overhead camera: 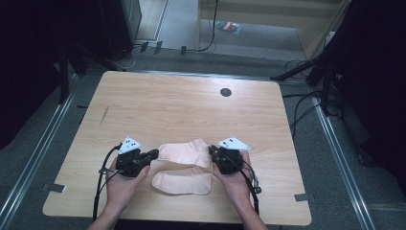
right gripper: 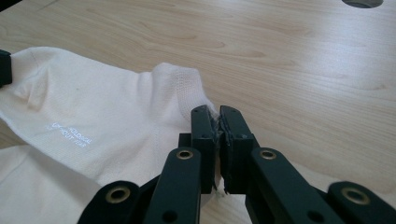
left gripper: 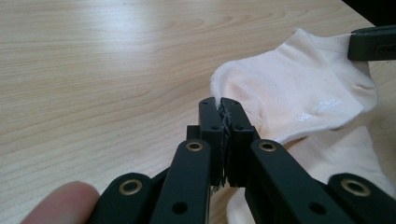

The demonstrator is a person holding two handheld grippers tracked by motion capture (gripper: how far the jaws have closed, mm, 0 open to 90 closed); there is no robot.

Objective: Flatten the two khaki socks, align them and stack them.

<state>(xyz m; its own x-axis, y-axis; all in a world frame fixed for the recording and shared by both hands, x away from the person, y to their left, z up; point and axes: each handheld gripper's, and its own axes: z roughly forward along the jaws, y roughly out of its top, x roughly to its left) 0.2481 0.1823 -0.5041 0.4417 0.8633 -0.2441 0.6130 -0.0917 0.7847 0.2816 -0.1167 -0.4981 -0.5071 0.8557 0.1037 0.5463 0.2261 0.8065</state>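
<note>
A lab-style recording space here: bare wooden table (overhead camera: 182,110), dark stands, cables (overhead camera: 301,103) trailing across grey carpet, floor rails (overhead camera: 36,158).

1. The left gripper (left gripper: 220,103) rises from the bottom edge, its two black jaws pressed together on the edge of a cream sock (left gripper: 299,95).
2. That sock spreads up and to the right of the jaws, with small white lettering (left gripper: 322,108) printed on it.
3. A second cream sock (left gripper: 345,161) lies under the first, to the right of the jaws.
4. At the first sock's far right end, a black jaw of the other gripper (left gripper: 372,43) touches it.
5. The wooden table (left gripper: 102,74) extends to the left of the sock.
6. A fingertip (left gripper: 60,203) shows blurred at the bottom left, beside the gripper's arms.
</note>
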